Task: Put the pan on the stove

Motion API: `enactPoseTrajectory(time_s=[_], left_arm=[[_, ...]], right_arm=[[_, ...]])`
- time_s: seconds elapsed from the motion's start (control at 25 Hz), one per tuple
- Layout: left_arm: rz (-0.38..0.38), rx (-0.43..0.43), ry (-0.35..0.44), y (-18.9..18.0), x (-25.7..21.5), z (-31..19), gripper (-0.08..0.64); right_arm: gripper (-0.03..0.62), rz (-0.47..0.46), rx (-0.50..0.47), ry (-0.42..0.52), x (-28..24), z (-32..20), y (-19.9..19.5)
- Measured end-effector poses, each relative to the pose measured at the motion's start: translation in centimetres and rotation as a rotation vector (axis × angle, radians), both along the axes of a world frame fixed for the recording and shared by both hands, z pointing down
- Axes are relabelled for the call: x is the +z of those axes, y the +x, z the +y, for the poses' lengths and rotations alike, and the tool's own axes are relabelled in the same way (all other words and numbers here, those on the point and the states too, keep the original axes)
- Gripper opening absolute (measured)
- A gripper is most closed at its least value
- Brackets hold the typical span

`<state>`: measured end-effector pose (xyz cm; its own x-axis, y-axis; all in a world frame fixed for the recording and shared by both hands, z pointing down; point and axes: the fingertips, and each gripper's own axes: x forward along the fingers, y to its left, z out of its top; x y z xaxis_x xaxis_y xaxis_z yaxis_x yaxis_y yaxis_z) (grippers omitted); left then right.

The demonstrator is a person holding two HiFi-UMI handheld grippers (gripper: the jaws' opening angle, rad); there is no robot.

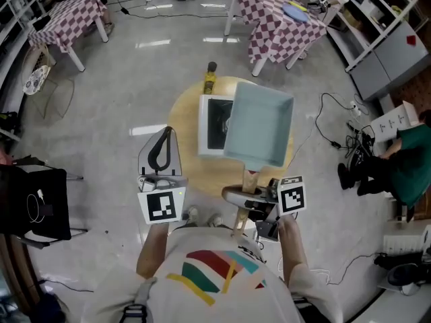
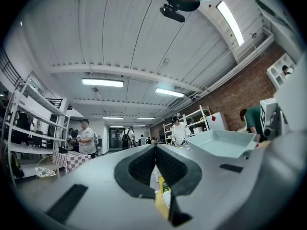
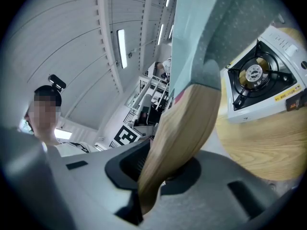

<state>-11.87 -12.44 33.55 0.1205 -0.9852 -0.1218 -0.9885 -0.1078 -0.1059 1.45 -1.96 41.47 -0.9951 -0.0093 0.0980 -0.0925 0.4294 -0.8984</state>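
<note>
1. at the centre of your head view, the round table [image 1: 180,123] carries the stove [image 1: 210,123].
2. the pan [image 1: 259,128] overlaps the stove's right part. its handle [image 1: 250,179] runs down the frame into your right gripper [image 1: 250,192].
3. a bottle [image 1: 210,81] stands on the round table just above the stove in the frame.
4. your left gripper [image 1: 163,140] lies left of the stove, over the round table's left edge.
5. a second table [image 1: 67,15] stands upper left and a third table [image 1: 279,19] upper right.

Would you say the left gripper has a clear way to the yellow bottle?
Probably yes: the left gripper is empty, and bare table lies between it and the bottle; the pan hangs off to the right.
</note>
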Motion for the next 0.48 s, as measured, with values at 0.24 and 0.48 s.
enactPoseTrajectory(time_s=[0.24,0.48], left_arm=[[-0.006,0.033,-0.013,-0.6,0.0,-0.8,0.005],[-0.011,0.014,-0.011,0.0,0.2,-2.0,0.005]], right_arm=[[0.046,0.001,0.033,-0.007,0.0,-0.7,-0.8],[0.046,-0.024,0.003,-0.023,0.6,-1.7,-0.6]])
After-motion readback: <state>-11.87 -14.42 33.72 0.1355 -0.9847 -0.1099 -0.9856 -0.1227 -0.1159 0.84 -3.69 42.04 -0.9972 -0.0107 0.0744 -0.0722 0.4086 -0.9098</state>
